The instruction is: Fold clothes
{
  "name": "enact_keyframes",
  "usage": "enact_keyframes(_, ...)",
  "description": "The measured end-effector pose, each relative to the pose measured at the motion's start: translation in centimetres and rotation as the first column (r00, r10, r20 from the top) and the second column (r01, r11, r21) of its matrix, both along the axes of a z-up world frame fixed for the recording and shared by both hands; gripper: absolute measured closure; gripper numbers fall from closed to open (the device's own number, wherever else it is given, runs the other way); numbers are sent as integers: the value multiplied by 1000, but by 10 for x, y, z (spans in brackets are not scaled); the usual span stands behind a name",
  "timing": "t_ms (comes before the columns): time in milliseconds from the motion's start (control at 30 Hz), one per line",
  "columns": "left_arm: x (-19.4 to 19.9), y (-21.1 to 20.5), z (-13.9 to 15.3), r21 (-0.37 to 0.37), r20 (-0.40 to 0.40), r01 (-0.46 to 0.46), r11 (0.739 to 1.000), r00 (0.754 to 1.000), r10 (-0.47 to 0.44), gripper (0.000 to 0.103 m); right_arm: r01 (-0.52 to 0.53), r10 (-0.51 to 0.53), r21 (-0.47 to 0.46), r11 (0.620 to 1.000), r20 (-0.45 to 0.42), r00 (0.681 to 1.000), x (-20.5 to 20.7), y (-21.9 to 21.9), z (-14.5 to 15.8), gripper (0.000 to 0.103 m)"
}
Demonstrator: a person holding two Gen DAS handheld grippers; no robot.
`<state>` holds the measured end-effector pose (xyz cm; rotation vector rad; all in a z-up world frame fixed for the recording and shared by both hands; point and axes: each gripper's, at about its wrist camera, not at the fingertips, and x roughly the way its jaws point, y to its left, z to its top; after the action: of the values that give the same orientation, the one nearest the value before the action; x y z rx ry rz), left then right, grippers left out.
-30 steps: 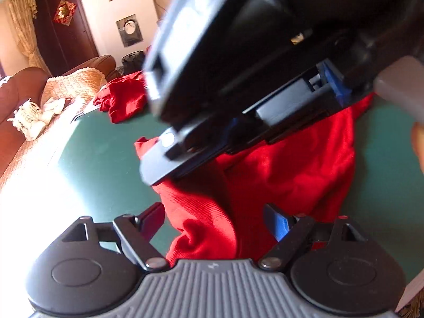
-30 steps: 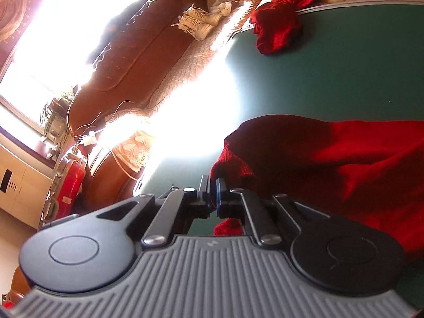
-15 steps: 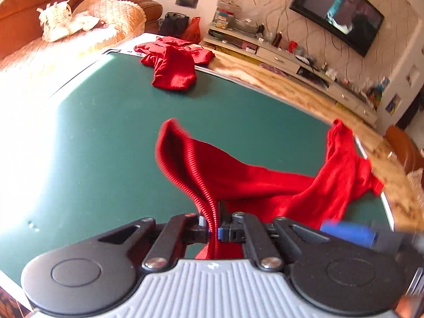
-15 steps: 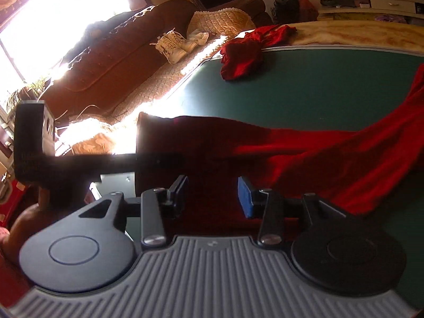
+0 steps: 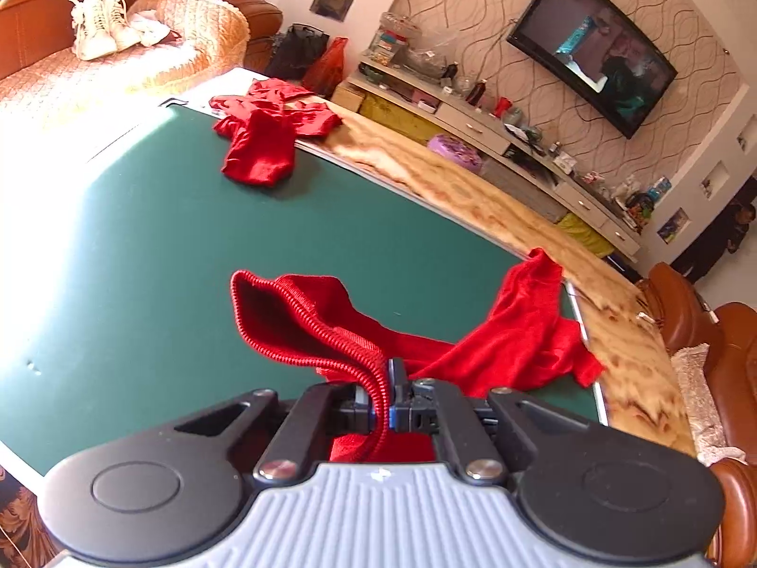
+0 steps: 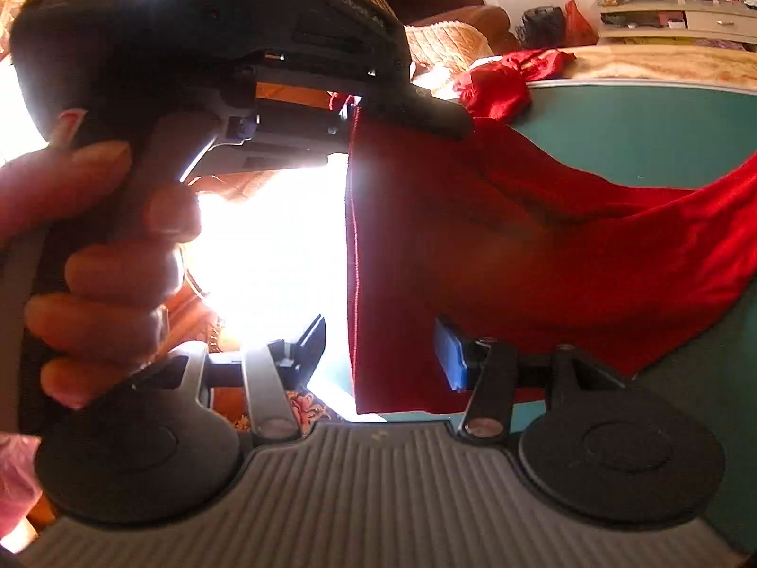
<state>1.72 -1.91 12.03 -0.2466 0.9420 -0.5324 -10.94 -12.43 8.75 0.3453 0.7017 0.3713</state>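
The red knit garment (image 5: 511,345) hangs over the green table (image 5: 142,246), its ribbed hem pinched in the left gripper (image 5: 385,400), whose jaws are pressed together on it. The right gripper (image 6: 381,348) has its jaws spread around the hanging edge without touching it. Partly legible lettering on the left gripper's housing seems to read "GenRobot.AI".

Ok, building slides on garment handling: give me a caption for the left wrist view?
Left gripper shut on red garment's ribbed hem, lifting it above green table.

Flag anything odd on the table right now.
One end of the red garment held by the left tongs trails over the green table's edge onto the wooden border. A second red garment sits crumpled at the far corner. No damage visible.
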Motion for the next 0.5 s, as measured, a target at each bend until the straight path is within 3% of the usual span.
enact_keyframes(133, -8, -10, 17, -23, 0, 26, 999, 1000, -26, 98, 17, -15, -31, 999, 60, 998, -18, 0, 6, 44)
enact_keyframes(200, -14, -17, 24, -40, 0, 35, 999, 999, -35, 98, 31, -25, -60, 998, 100, 995, -24, 5, 10, 33)
enact_keyframes(267, -21, -25, 31, -59, 0, 46, 997, 999, -46, 98, 64, -49, -101, 993, 144, 988, -29, 10, 14, 29)
enact_keyframes(433, -37, -33, 44, -82, 12, 43, 996, 999, -42, 98, 251, -184, -268, 930, 252, 950, -44, 16, 10, 29)
enact_keyframes(467, -39, -33, 44, -85, 13, 39, 996, 999, -38, 98, 271, -199, -280, 921, 259, 945, -46, 12, 10, 35)
enact_keyframes(500, -41, -34, 42, -88, 6, 34, 996, 999, -33, 98, 278, -204, -296, 914, 257, 944, -49, 8, 9, 62)
